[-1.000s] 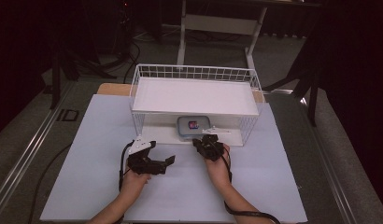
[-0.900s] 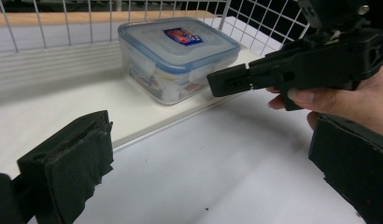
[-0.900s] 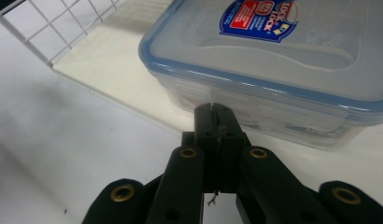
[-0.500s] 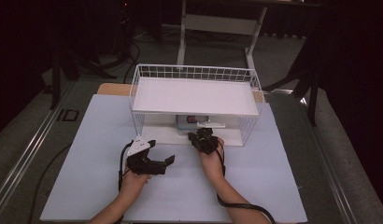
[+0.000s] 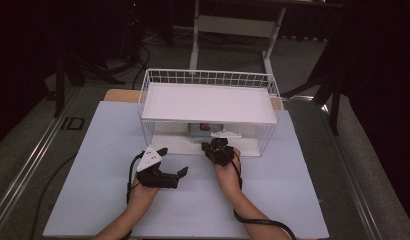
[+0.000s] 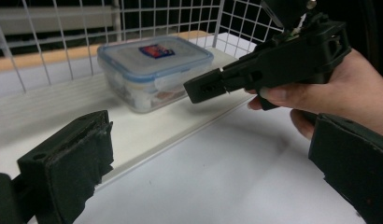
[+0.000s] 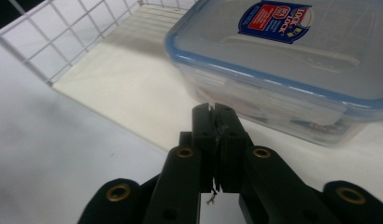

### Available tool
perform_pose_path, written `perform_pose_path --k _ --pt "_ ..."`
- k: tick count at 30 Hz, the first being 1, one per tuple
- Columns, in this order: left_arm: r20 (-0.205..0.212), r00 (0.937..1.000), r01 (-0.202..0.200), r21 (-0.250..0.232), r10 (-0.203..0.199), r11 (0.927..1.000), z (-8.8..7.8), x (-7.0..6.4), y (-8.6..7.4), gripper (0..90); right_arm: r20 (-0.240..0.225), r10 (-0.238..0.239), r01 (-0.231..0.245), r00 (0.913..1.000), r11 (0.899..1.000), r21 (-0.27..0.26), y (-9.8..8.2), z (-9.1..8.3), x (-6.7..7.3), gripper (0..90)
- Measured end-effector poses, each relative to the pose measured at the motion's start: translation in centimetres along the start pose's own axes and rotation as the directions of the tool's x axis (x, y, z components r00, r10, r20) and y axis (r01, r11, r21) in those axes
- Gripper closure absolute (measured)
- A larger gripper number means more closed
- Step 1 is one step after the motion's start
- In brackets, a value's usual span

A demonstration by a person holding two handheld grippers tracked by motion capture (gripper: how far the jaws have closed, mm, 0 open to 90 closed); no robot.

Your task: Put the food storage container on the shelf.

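At lower left of centre in the high view, the left gripper [image 5: 169, 161] rests on the white table [image 5: 303, 200] with its jaws spread wide and nothing between them. Right of it, the right gripper [image 5: 216, 145] points into the open front of the white wire rack [image 5: 208, 80], jaws pressed together and empty. Its tips sit just short of the clear blue-rimmed container [image 7: 292, 65], which stands on the rack's lower shelf [image 7: 129, 88], upper right in the right gripper view.

container [image 7: 292, 70]: clear glossy plastic, blue-rimmed lid | rack [image 5: 208, 80]: white coated wire | jaws: matt black, rough pads
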State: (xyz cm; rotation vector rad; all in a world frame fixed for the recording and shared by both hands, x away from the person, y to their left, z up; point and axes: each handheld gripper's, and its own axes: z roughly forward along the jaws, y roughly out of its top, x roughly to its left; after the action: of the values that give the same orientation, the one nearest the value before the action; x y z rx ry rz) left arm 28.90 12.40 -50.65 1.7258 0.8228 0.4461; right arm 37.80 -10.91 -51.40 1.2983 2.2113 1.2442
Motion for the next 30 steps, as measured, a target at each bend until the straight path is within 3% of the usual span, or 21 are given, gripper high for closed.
perform_pose_path --k 3,6,8,11,14,20,24,30 --pt "0.007 0.9998 -0.018 0.010 0.018 0.9998 0.1 -0.1 0.2 0.8 -0.018 -0.012 0.012 0.9998 1.000 -0.011 -0.2 -0.7 0.0 78.9" --pt "0.019 0.9997 -0.013 0.015 0.013 0.9998 0.1 -0.2 0.4 0.7 -0.055 -0.010 0.009 0.9984 1.000 -0.024 -0.4 -1.6 -0.2 70.0" --pt "0.026 0.9997 -0.002 0.014 0.002 0.9999 0.1 -0.2 0.5 0.7 -0.054 -0.022 0.021 0.9983 0.999 -0.034 -0.4 -2.2 -0.3 65.2" --pt "0.047 0.9983 0.033 0.014 -0.034 0.9994 0.0 0.0 0.8 0.8 -0.060 -0.044 0.041 0.9972 0.998 -0.047 -0.6 -3.1 -0.3 52.1" --pt "0.044 0.9990 0.009 0.030 -0.011 0.9995 -0.2 0.0 1.1 0.7 -0.090 -0.034 0.028 0.9953 0.997 -0.069 -0.8 -3.9 -0.4 39.2" --pt "0.073 0.9971 0.020 0.021 -0.021 0.9996 -0.7 0.1 1.4 0.8 -0.148 -0.048 0.033 0.9877 0.994 -0.105 -1.2 -5.1 -0.4 15.9" --pt "0.093 0.9953 0.022 0.017 -0.024 0.9996 -1.1 0.1 1.5 0.8 -0.140 -0.066 0.049 0.9880 0.991 -0.121 -1.4 -5.8 -0.5 15.3" --pt "0.113 0.9932 0.026 0.021 -0.028 0.9994 -2.0 0.3 1.5 0.8 -0.183 -0.098 0.076 0.9782 0.990 -0.123 -1.8 -6.9 -0.7 17.3"
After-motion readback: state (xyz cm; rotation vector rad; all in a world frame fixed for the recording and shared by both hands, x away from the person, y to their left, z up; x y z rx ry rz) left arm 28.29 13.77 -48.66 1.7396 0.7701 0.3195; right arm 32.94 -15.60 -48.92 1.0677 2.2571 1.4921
